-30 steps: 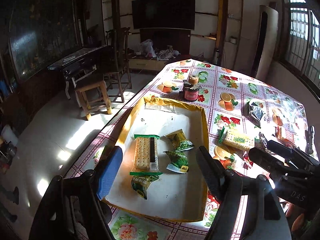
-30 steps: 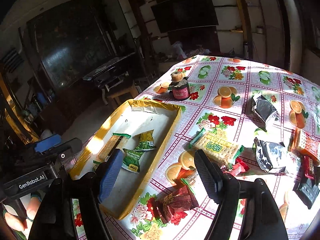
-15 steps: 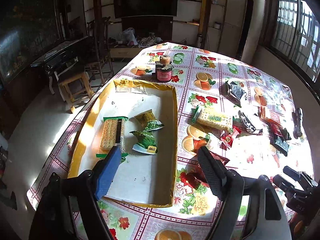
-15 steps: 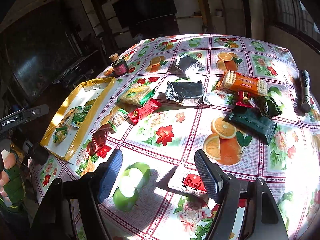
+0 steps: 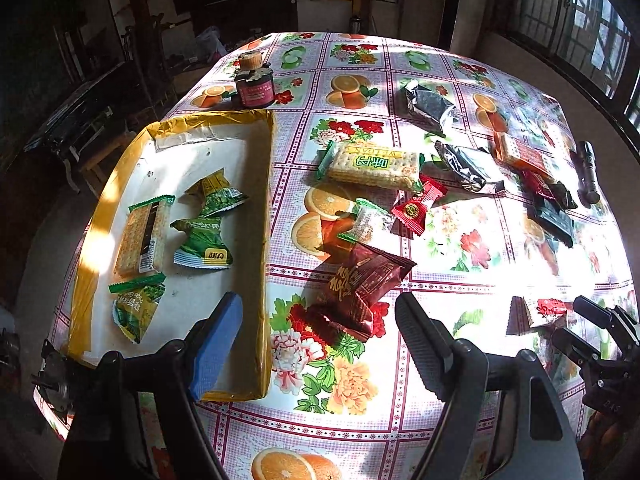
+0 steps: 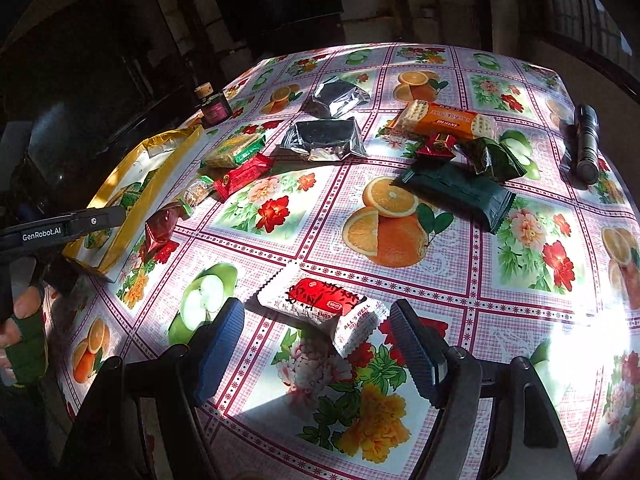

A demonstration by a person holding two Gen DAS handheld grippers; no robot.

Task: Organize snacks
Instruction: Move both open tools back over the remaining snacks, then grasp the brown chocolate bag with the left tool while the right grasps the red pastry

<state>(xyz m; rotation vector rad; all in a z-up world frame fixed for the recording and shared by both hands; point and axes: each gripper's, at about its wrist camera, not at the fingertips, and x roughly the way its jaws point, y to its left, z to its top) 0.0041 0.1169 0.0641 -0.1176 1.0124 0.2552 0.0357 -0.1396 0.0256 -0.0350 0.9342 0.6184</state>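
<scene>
A yellow-rimmed cardboard tray [image 5: 269,216] on the floral tablecloth holds a cracker pack [image 5: 143,236] and several green snack packets [image 5: 208,220]. My left gripper [image 5: 320,344] hangs open, above a dark red snack bag [image 5: 362,280] that lies just right of the tray. In the right wrist view my right gripper [image 6: 316,340] is open, and a white-and-red snack packet [image 6: 324,304] lies flat on the cloth just ahead of its fingertips, untouched. Loose snacks lie further back: a green cracker pack [image 5: 374,166], an orange cracker pack [image 6: 442,120], silver bags [image 6: 324,136], a dark green bag [image 6: 460,192].
A small dark jar with a cork lid [image 5: 254,86] stands beyond the tray. A black flashlight [image 6: 586,140] lies near the table's right edge. A gloved hand [image 6: 24,320] holds the left gripper at the far left of the right wrist view. Chairs and a television stand behind the table.
Both grippers have moved right and down toward the table. The left one went from over the tray to the dark red bag; the right one went from the tray's edge to the white-and-red packet.
</scene>
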